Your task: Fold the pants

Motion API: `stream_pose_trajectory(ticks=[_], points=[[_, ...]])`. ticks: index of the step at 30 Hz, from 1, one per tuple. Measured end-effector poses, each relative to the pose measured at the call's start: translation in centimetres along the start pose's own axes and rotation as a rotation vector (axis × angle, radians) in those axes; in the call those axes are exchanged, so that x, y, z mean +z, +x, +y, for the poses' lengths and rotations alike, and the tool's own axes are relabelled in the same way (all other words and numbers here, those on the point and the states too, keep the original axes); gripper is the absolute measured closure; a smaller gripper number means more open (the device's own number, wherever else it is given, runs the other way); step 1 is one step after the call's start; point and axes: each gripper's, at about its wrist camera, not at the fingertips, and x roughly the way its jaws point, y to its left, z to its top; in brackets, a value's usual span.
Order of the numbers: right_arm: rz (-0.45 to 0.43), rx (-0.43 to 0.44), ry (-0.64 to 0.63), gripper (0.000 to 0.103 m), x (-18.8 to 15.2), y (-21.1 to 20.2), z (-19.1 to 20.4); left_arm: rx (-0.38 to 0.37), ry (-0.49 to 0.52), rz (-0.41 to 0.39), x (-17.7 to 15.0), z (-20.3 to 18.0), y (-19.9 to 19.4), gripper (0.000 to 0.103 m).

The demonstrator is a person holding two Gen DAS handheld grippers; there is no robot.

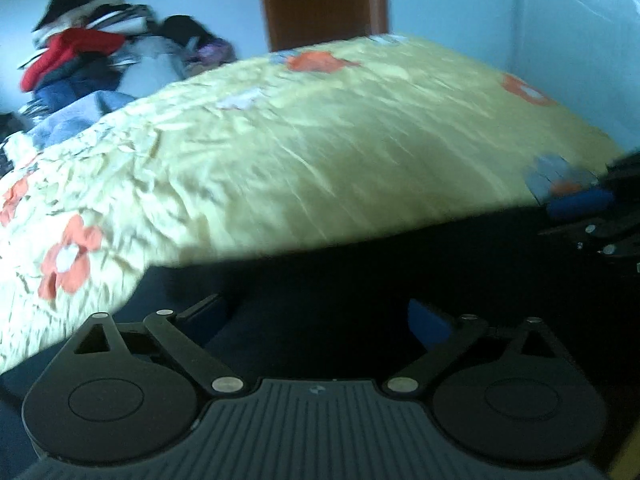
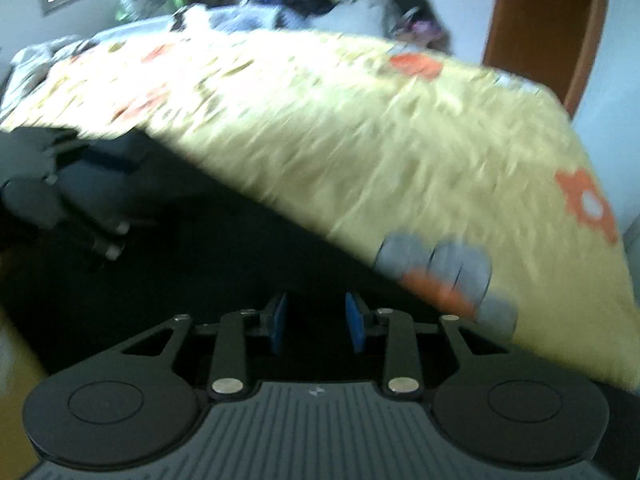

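I have one pair of dark pants lying along the near edge of the bed, spread under both of my grippers and nearly black in these blurred views. My left gripper hangs over them with its jaws wide apart, nothing between them; one blue pad shows. My right gripper sits over the same dark cloth, jaws narrowly parted, two blue pads facing each other across an empty gap. Beyond lies one yellow bedspread with orange flowers (several, smeared). One heap of clothes sits at the far side, beside one brown door.
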Motion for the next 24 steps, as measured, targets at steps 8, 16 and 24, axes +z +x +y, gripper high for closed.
stream_pose_trajectory(ticks=[8,16,24], points=[[-0.334,-0.117,0.403,0.031,-3.9,-6.3,-7.3,0.128,-0.043,-0.107,-1.5,2.6,-4.6,0.008],[-0.490,0.036,1.167,0.011,-20.3,-15.1,-15.2,0.157,-0.182,-0.142,-7.9,5.7,-10.0,0.006],[-0.364,0.025,1.140,0.011,-20.9,-11.9,-13.0,0.195,-0.151,-0.148,-10.2,5.4,-11.4,0.006]])
